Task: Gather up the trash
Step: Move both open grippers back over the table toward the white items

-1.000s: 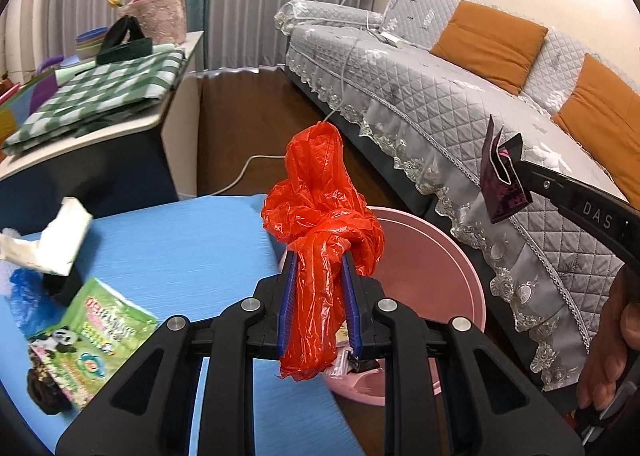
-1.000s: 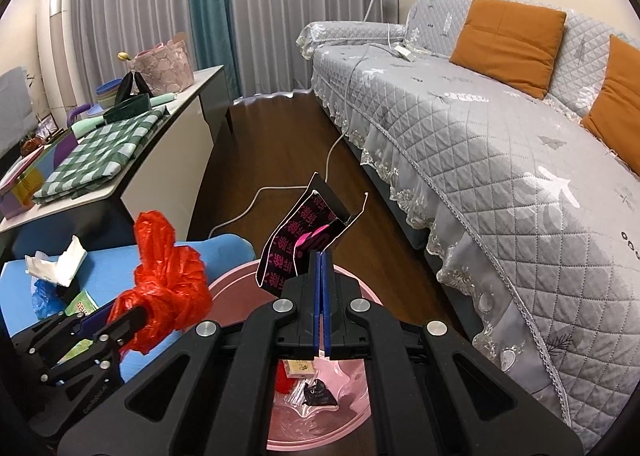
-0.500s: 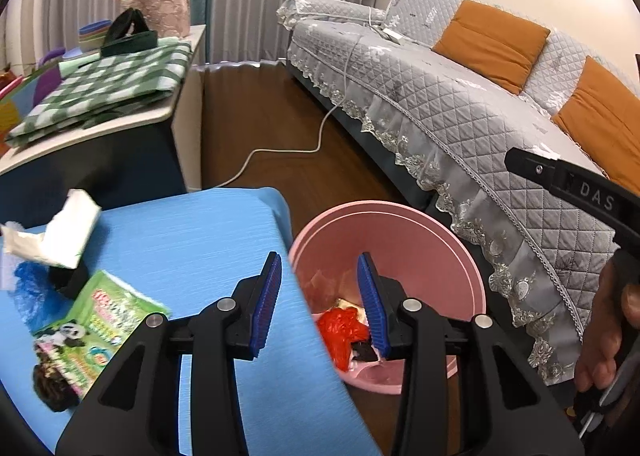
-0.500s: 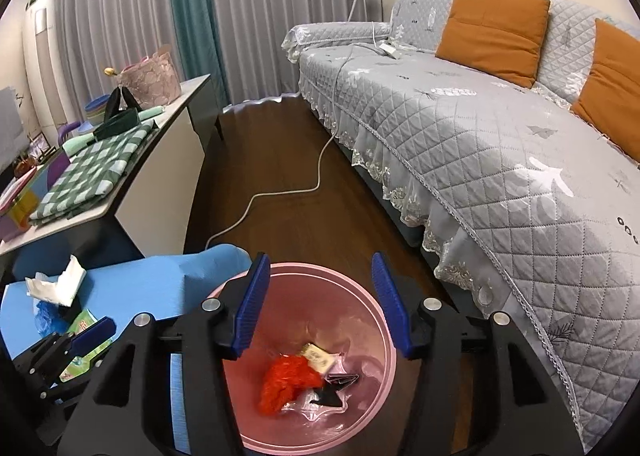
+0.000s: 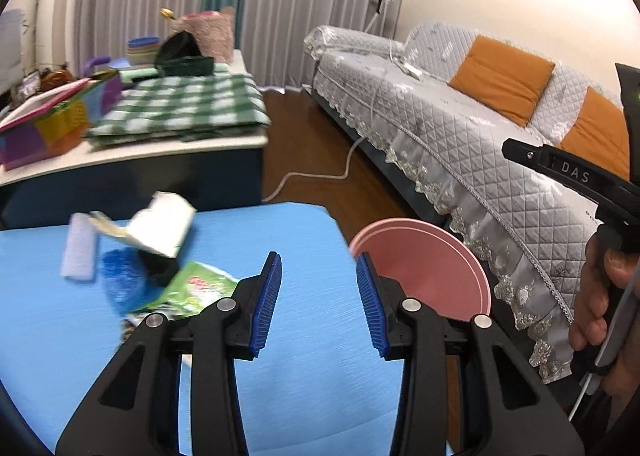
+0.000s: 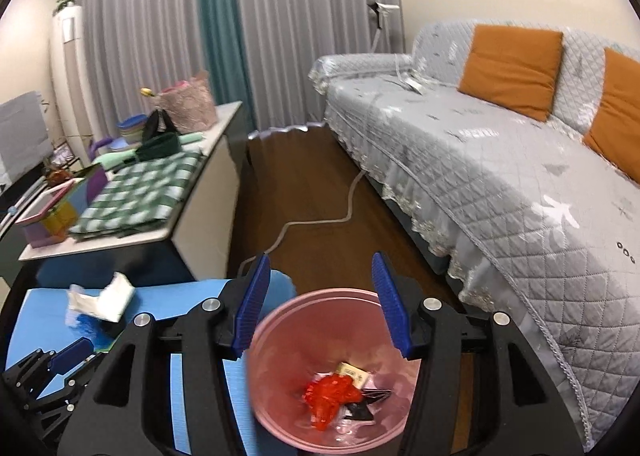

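My left gripper [image 5: 318, 268] hangs open and empty over the blue table [image 5: 280, 376]. On the table to its left lie a crumpled white paper [image 5: 160, 223], a green snack packet [image 5: 192, 292], a blue crumpled bit [image 5: 120, 276] and a pale strip [image 5: 78, 252]. The pink bin [image 5: 424, 256] stands by the table's right corner. My right gripper [image 6: 320, 268] is open and empty above the pink bin [image 6: 276, 388]. Inside it lie the red plastic bag [image 6: 330, 396], a dark wrapper [image 6: 368, 402] and a cream packet [image 6: 354, 372].
A grey quilted sofa [image 6: 500, 175] with orange cushions runs along the right. A white cord [image 6: 320, 221] lies on the wooden floor. A low cabinet [image 6: 192, 215] with a green checked cloth and boxes stands behind the table. A hand [image 5: 600, 296] holds the right gripper's handle.
Both grippers opened: the red bag left the left one and the dark wrapper the right one, and both now lie in the bin. The left gripper then swung left over the table.
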`<state>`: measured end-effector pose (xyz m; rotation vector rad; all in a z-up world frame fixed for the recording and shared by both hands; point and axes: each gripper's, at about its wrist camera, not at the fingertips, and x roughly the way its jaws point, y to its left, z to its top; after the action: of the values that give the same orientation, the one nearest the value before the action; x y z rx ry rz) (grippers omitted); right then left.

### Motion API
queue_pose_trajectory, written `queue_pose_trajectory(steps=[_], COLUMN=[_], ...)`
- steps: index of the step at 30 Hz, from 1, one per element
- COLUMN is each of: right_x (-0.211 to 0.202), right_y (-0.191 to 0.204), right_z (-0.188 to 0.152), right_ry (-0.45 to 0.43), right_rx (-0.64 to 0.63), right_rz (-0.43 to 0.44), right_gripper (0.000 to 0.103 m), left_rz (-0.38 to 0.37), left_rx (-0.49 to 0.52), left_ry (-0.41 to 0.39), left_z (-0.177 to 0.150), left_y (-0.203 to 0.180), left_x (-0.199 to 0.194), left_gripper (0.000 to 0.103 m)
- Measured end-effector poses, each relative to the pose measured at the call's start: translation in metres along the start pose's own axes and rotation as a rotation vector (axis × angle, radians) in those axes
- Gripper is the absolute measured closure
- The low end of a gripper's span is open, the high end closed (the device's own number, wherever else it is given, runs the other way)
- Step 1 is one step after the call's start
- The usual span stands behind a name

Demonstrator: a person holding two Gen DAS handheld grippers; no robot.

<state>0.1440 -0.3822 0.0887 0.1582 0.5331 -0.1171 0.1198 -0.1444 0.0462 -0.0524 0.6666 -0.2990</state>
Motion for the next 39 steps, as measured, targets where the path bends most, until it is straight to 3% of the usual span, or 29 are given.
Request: queue_pose_trajectory(steps=[11,17,25,39], right_x=[-0.019,-0.014,0.003,0.049], right_y=[0.095,0.138,0.195,0.254], right_z=[-0.010,-0.020,-0.037,-0.060], right_ry=[-0.026,0.005,0.051,0.110], right_rx=[-0.120,-0.178,-0.268,-0.332], right_rz=[0.163,0.248,0.337,0.427], right_gripper=[0.051,0.061,0.074,0.073], left_rz=[0.102,0.200,0.293,0.309], left_rx=[-0.105,-0.154,-0.198,-0.208], left_ry=[-0.076,-0.093,-0.066,-0.022], left_z=[-0.010,-0.027,-0.038,-0.037], left_y=[0.089,0.144,0.209,0.254], left_x=[-0.049,-0.054,-0.039,0.007], left_gripper=[0.065,0.065,0.065,0.065])
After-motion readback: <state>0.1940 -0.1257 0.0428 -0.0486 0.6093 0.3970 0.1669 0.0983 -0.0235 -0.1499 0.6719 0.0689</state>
